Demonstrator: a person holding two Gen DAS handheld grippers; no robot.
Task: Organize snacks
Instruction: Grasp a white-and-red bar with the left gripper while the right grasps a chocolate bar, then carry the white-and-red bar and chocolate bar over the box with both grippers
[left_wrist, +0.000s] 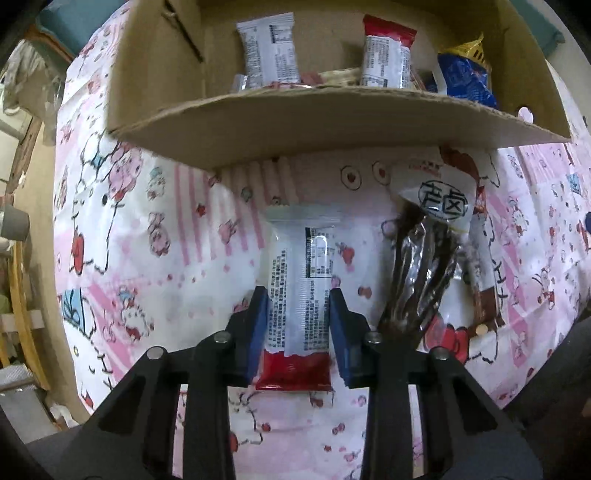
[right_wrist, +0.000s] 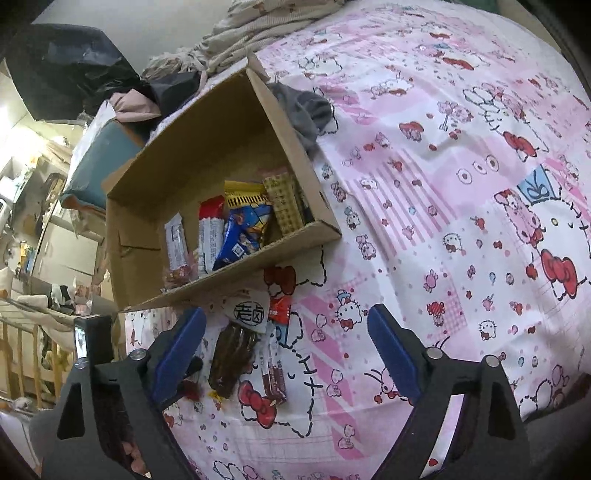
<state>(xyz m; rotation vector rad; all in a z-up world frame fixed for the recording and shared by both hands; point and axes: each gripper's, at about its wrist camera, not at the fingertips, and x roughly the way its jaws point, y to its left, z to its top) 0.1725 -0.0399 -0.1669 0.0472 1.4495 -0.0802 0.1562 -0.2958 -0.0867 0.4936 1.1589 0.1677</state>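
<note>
Pink-and-white cartoon-print bedding (left_wrist: 155, 229) is seen beneath everything in the left wrist view. The left gripper (left_wrist: 298, 325) is pointed straight down, and a white snack bar with a red end (left_wrist: 298, 295) is pinched between its blue pads (left_wrist: 258, 328), which are pressed against the wrapper's two long sides. Just to the right of the fingers a dark brown packet with a white label (left_wrist: 421, 273) is laid on the bedding. Ahead of the fingertips an open cardboard box (left_wrist: 332, 122) is seen, with a white bar (left_wrist: 267, 48), a red-topped bar (left_wrist: 388, 55) and a blue bag (left_wrist: 465, 77) stood inside.

From the right wrist view the same bedding (right_wrist: 443, 184) is seen. The right gripper (right_wrist: 288, 354) is held above it with its pads (right_wrist: 391, 354) spread wide and nothing between them touched. The brown packet (right_wrist: 232, 358) is lying just inside the left finger. The box (right_wrist: 207, 147), with its snacks, is found beyond the left fingertip.
</note>
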